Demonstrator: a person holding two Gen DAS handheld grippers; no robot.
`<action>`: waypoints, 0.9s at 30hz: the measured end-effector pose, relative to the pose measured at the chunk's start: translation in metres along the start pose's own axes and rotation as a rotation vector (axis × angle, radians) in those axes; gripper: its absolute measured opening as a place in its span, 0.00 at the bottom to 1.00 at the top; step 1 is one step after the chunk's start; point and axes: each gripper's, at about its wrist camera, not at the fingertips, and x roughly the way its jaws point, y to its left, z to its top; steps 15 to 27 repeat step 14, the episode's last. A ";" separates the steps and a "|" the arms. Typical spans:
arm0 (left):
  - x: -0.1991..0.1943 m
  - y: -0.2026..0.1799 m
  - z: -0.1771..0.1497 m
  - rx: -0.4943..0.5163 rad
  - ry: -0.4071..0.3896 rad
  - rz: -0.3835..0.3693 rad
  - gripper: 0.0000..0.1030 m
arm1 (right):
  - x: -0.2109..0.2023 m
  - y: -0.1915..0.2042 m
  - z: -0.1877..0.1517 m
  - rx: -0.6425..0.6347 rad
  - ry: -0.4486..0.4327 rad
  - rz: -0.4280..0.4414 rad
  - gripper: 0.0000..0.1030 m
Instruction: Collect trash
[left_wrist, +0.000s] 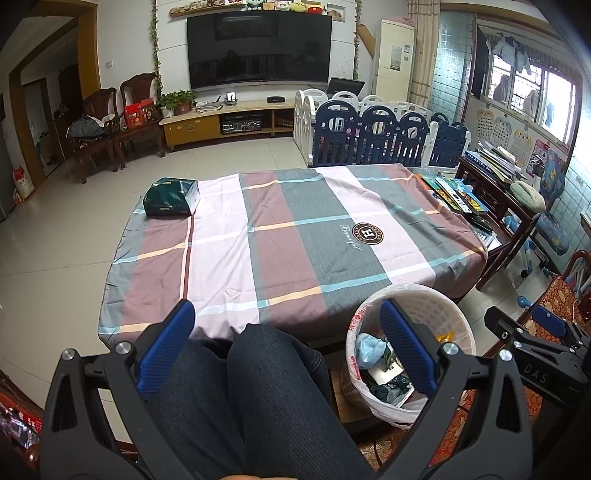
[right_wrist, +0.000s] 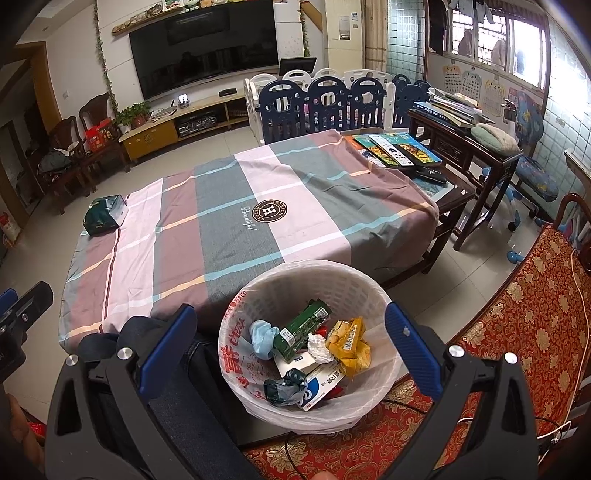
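From the left wrist, the left gripper (left_wrist: 287, 345) hangs wide open and empty above the person's knees (left_wrist: 258, 369), while a green pack (left_wrist: 170, 196) lies on the far-left corner of the cloth-covered table (left_wrist: 295, 229). From the right wrist, the right gripper (right_wrist: 290, 347) gapes empty over the lined bin (right_wrist: 258, 295) of wrappers. The pack looks light and soft, so pinching across its narrow sides should work best.

The big cloth (left_wrist: 295, 236) on the table has a round brown badge (left_wrist: 366, 233) with a large letter "H" in the middle. Small letters run around the ring of the badge, but they are too tiny to read. Next to the badge is the curly word "Beautiful" (left_wrist: 349, 237). The black right gripper (left_wrist: 535, 369), seen at the side of the left view, has the letters "DAS" on it. The white bag in the bin (right_wrist: 236, 343) has red writing, too bent to read.
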 end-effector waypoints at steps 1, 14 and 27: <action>0.000 0.000 0.000 0.000 -0.001 0.000 0.97 | 0.000 -0.001 0.001 0.000 -0.001 0.000 0.97; 0.036 0.011 -0.001 0.008 0.015 0.108 0.97 | -0.039 0.005 0.009 0.018 -0.180 0.179 0.97; 0.036 0.011 -0.001 0.008 0.015 0.108 0.97 | -0.039 0.005 0.009 0.018 -0.180 0.179 0.97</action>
